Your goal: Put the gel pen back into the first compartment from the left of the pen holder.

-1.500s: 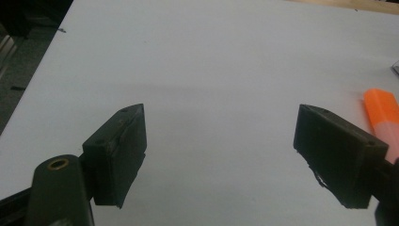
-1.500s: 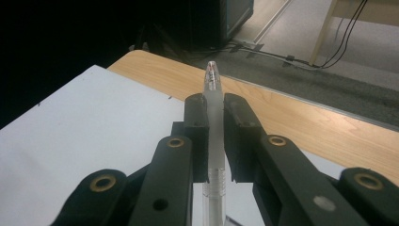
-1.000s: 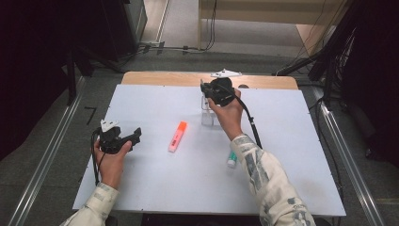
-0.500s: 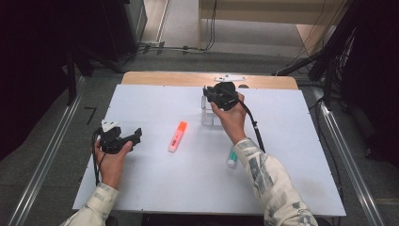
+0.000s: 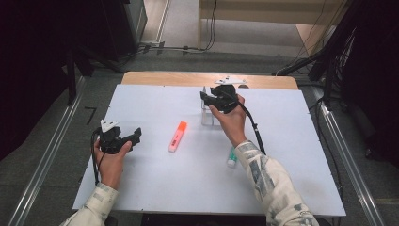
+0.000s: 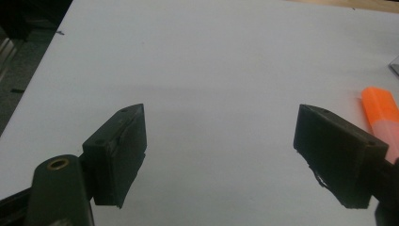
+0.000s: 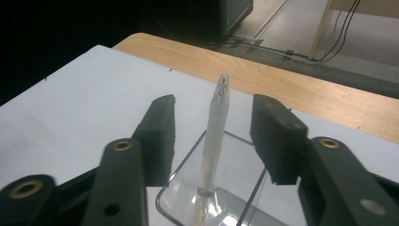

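A white table top (image 5: 155,188), with a strip of bare wood (image 5: 164,78) along its far edge. Lying flat near the middle is an orange highlighter (image 5: 178,136). A clear square container (image 5: 207,114) stands farther back. Toward the right lies what may be a green-and-white marker (image 5: 232,157).

Dim, murky surroundings — the white table (image 5: 155,188) evenly lit, slightly soft.

**Pen stands free in the clear holder**

The right gripper (image 7: 211,136) has just been opening its jaws, which now stand apart on either side of a translucent pen (image 7: 215,141) without touching it. The pen rests tilted in a clear holder (image 7: 244,207) on the white table (image 7: 70,103).
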Available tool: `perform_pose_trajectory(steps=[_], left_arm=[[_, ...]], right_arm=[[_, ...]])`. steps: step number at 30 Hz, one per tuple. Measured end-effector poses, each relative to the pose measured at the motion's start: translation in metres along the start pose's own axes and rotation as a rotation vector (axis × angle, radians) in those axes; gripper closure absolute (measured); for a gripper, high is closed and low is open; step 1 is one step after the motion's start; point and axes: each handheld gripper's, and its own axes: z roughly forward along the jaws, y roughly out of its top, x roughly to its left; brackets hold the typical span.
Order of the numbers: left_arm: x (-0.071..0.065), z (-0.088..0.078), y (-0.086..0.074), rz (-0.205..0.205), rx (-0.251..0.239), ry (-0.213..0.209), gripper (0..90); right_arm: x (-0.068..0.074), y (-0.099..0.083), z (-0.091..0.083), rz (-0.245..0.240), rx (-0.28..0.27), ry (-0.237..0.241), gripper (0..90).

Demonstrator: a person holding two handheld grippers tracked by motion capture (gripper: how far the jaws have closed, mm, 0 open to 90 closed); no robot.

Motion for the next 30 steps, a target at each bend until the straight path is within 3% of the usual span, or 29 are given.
perform_pose_trajectory(steps=[10, 19, 30], left_arm=[[-0.001, 0.0, 0.0, 0.004, 0.003, 0.002, 18.5], [-0.001, 0.0, 0.0, 0.004, 0.004, 0.001, 18.5], [-0.002, 0.001, 0.0, 0.008, 0.004, 0.001, 18.5]], right_arm=[[-0.001, -0.012, -0.013, -0.007, -0.003, -0.021, 24.2], [0.003, -0.022, -0.022, -0.02, 0.029, -0.005, 17.7], [0.0, -0.041, -0.037, -0.021, 0.048, -0.006, 17.2]])
